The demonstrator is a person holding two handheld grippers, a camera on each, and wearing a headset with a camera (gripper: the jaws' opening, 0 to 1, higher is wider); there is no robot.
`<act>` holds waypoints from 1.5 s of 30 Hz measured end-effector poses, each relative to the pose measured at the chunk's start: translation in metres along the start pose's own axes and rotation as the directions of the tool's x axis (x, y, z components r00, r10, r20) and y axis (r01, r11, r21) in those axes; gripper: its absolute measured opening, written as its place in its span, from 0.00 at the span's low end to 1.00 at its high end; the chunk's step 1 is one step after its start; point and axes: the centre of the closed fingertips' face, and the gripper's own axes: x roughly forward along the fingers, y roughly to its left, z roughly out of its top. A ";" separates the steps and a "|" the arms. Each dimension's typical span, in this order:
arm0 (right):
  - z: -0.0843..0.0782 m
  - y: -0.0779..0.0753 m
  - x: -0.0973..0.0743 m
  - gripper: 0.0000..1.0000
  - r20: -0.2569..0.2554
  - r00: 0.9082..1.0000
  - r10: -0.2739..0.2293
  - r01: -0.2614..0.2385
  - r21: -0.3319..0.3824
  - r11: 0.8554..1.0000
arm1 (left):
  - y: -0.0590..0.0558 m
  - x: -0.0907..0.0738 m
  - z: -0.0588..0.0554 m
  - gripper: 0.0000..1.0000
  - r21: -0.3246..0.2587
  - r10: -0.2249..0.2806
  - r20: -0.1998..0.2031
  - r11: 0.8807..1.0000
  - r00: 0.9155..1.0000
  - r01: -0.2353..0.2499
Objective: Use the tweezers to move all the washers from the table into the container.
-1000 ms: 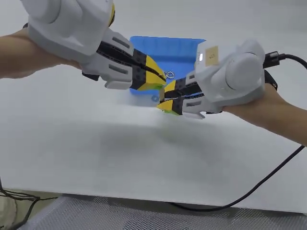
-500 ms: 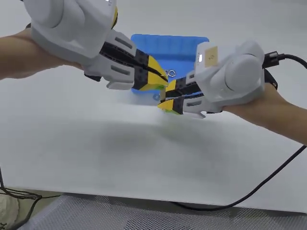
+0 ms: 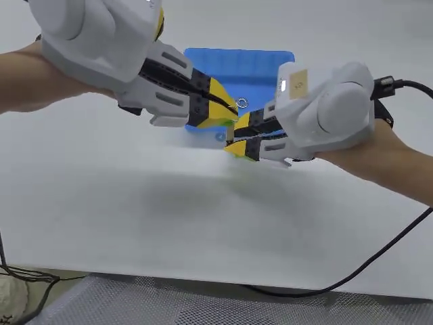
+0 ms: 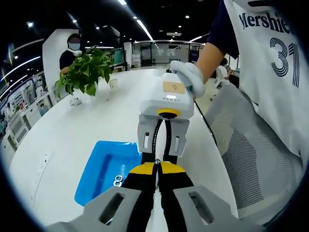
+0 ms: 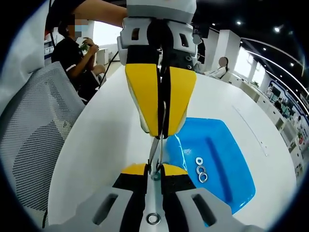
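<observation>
My left gripper [image 3: 229,112] comes in from the upper left, shut on thin metal tweezers [image 5: 157,147]. In the right gripper view its yellow jaws hang from the top, and the tweezers run down into my right gripper [image 5: 154,170]. My right gripper [image 3: 237,141] meets it tip to tip, shut on the tweezers' lower end. A washer [image 5: 153,218] lies on the white table under the right jaws; I also see this washer [image 3: 220,137] just in front of the container. The blue container [image 3: 257,68] sits behind the tips with a few washers [image 5: 200,171] inside.
The white table [image 3: 169,210] stretches wide in front of the grippers, its near edge low in the head view. A black cable [image 3: 379,250] trails from the right gripper over that edge. A potted plant [image 4: 87,72] stands far back, with people seated around.
Both grippers stay tip to tip over the container's front edge. The left gripper has edged slightly to the right.
</observation>
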 end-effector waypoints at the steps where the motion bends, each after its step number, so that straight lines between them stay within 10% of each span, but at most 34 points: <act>1: 0.000 0.000 0.000 0.11 -0.001 1.000 -0.001 0.001 0.001 1.000 | 0.000 0.000 0.000 0.05 -0.002 -0.001 0.002 1.000 1.000 0.001; 45: 0.001 0.003 0.003 0.08 0.007 1.000 0.020 -0.020 0.023 1.000 | -0.003 -0.002 -0.005 0.05 -0.038 0.001 -0.028 0.999 1.000 -0.002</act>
